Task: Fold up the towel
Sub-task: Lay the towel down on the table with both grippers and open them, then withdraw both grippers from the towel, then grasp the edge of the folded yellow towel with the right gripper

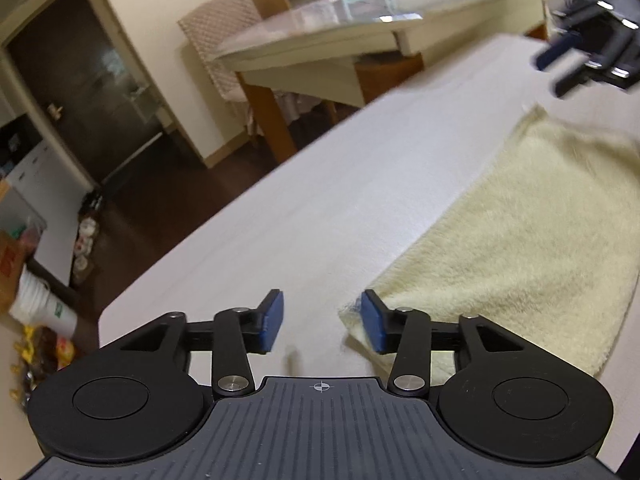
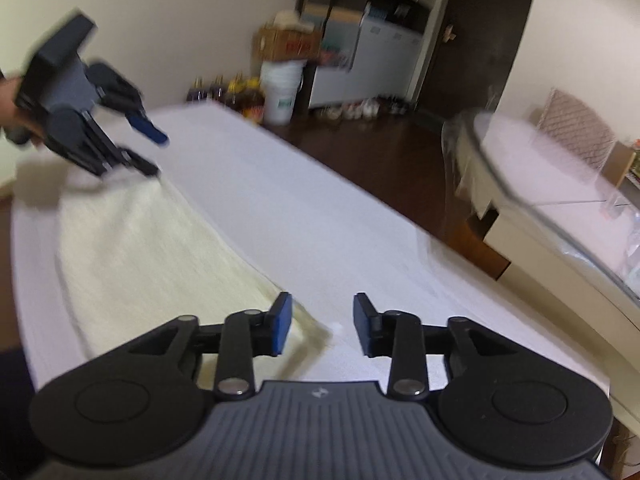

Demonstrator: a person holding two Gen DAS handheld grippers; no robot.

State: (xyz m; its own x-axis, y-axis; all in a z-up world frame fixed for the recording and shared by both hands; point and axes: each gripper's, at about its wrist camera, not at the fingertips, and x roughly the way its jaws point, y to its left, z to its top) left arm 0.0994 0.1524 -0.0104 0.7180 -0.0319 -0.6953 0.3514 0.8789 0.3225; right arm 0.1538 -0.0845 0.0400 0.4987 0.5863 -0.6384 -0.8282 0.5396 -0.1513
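Looking along my left tool (image 1: 322, 322), I see its jaws spread wide with nothing between them; the towel (image 1: 520, 232) has one corner just beside the tool's right-hand pad, so a small shift rightward would straddle it. My right tool (image 2: 322, 322) is likewise wide open and empty, with another corner of the towel (image 2: 132, 240) lying at its left-hand pad. Each tool sits at its own corner of one long edge, and the towel's long axis runs between the two tools. It lies flat on the white counter (image 1: 320, 184), pale cream, fluffy and thick-piled, apparently one smooth layer though blur hides detail. I judge no fold made yet.
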